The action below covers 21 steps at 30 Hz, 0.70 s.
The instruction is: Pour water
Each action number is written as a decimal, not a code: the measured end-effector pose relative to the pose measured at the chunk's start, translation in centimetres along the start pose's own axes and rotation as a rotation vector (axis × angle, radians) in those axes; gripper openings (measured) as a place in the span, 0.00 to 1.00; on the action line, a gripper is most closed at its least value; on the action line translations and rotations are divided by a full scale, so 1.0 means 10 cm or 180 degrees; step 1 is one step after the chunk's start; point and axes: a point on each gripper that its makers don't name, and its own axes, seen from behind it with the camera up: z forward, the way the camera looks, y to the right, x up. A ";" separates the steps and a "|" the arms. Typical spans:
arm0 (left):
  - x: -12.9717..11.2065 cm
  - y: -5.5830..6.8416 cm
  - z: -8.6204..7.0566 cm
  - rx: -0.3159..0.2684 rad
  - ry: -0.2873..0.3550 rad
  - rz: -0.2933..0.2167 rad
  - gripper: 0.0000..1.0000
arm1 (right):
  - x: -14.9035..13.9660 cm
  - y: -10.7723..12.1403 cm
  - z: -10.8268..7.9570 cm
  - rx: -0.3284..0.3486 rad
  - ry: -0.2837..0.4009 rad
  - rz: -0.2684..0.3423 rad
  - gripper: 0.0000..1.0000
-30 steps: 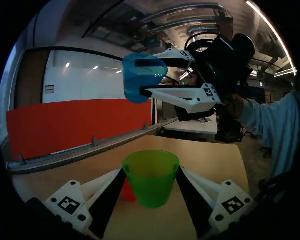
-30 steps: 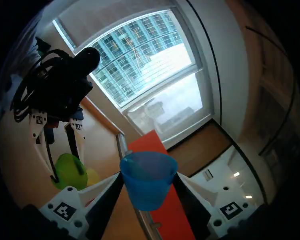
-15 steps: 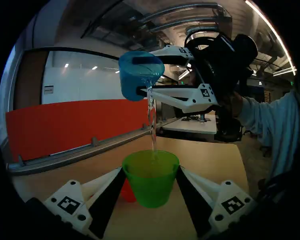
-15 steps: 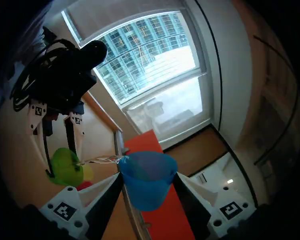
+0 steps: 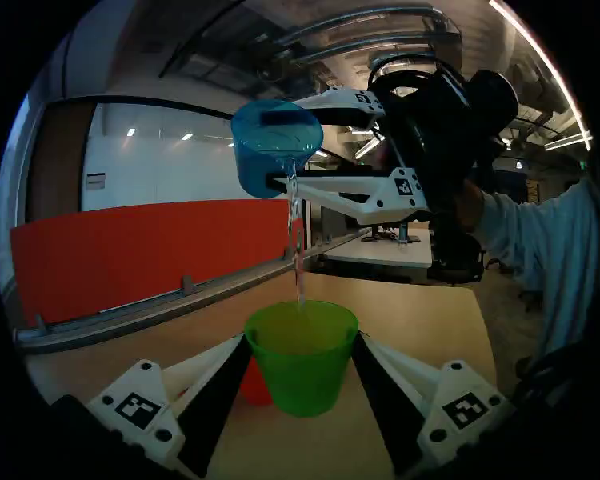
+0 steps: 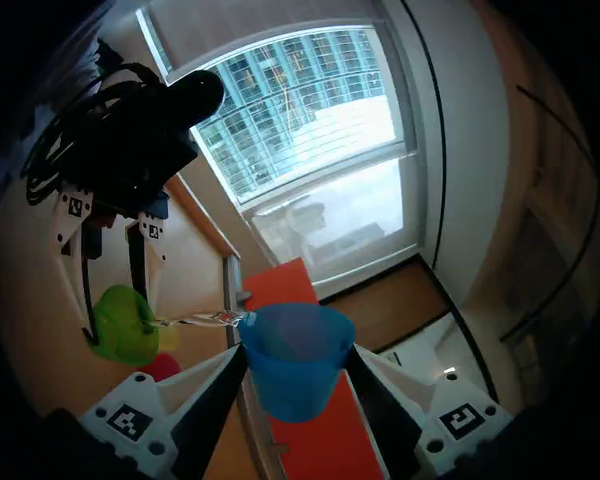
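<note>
Fingers of the left gripper (image 5: 300, 346) clamp the green cup (image 5: 302, 376), upright over the counter (image 5: 428, 312). Fingers of the right gripper (image 6: 296, 356) clamp the blue cup (image 6: 296, 384), tilted above it. Water (image 5: 294, 240) streams from its rim into the green cup. A red cup (image 5: 256, 386) sits just beside.

Your left gripper view is dim, lit mostly by ceiling light strips (image 5: 540, 58) at the far right, and the table (image 5: 412, 312) looks muted. The water (image 5: 296, 240) stays fairly sharp. Your right gripper view is brighter, with daylight glaring through the window (image 6: 300, 120). Both views bend straight lines strongly near the edges.
</note>
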 end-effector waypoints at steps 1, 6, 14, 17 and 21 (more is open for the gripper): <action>0.00 0.00 0.00 0.0000 0.0000 0.0000 0.86 | 0.00 0.01 0.00 -0.0003 -0.0002 -0.0016 0.88; 0.01 0.00 0.00 0.0001 0.0006 0.0001 0.86 | 0.01 0.05 0.01 -0.0023 -0.0001 -0.0090 0.88; 0.01 -0.01 0.01 0.0004 0.0006 -0.0004 0.86 | 0.01 0.13 0.00 -0.0052 -0.0013 -0.0212 0.88; 0.02 -0.01 0.01 0.0003 0.0007 0.0003 0.86 | 0.02 0.15 0.00 -0.0061 -0.0013 -0.0251 0.88; 0.03 0.00 0.01 0.0001 0.0012 0.0005 0.86 | 0.03 0.18 0.00 -0.0078 -0.0017 -0.0307 0.88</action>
